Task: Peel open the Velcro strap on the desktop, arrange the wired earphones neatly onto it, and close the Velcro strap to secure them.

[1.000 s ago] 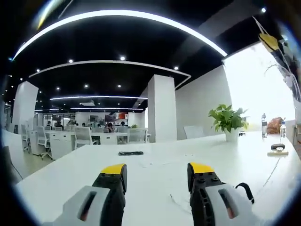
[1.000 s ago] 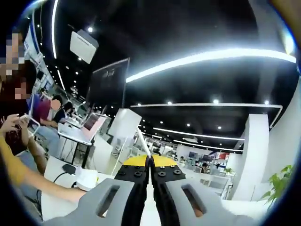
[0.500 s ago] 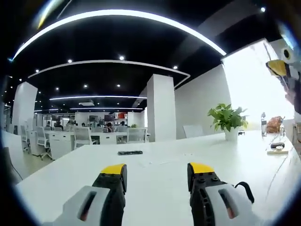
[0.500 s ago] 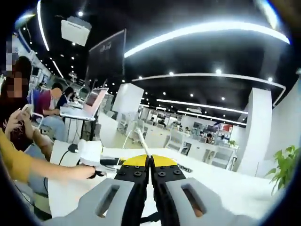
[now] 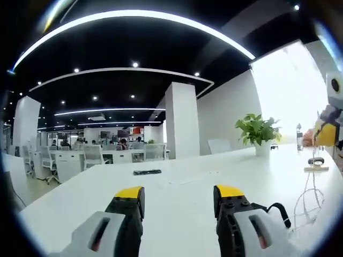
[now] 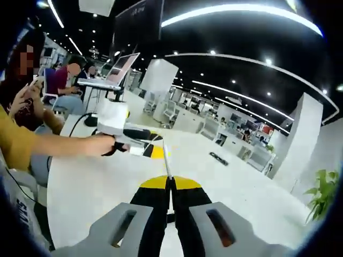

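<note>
Earphones (image 5: 306, 201) dangled as thin white wire at three o'clock of the spread-jawed left gripper (image 5: 179, 199) — pinched by the right gripper (image 6: 171, 184), jaws pressed together on the cord — and wanted lowering slowly toward the dark strap (image 5: 147, 172) at twelve o'clock, I judged.

An open-plan office: rows of white desks (image 5: 115, 156), swivel chairs (image 5: 95, 155), laptop (image 6: 119, 67), potted plant (image 5: 258, 131).

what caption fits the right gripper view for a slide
Right gripper shut on white earphone cable above the white desk.
</note>
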